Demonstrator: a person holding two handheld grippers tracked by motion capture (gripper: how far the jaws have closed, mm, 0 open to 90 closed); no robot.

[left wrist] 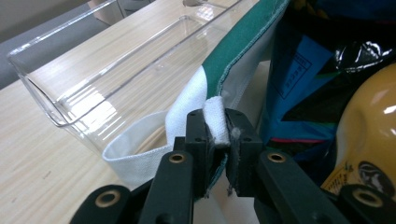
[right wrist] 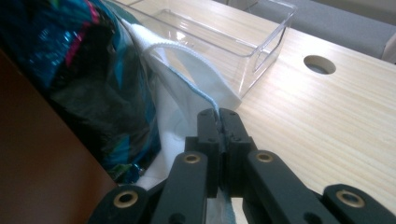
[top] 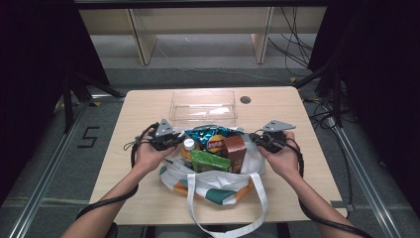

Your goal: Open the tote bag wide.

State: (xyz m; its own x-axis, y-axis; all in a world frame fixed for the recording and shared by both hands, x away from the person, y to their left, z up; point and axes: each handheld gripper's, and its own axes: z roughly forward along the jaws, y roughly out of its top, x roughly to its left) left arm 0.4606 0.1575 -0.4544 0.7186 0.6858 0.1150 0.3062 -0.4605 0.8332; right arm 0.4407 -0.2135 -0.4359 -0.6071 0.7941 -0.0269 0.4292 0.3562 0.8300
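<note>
Gripping the tote bag (top: 218,186) by its rim on both sides, the left gripper (left wrist: 217,135) is pinching a fold of white-and-green cloth between clenched jaws, and the right gripper (right wrist: 219,126) is clamping the white edge likewise. The bag is sitting at the near middle of the table (top: 307,148), stuffed with a chip bag (top: 216,143), a brown carton (top: 236,151), a green packet (top: 210,161) and a yellow bottle (top: 187,148). Pulling unevenly is likely to slip the thin hem free or tip the tall items out. Beyond it, a clear plastic bin (top: 203,105) is waiting.
</note>
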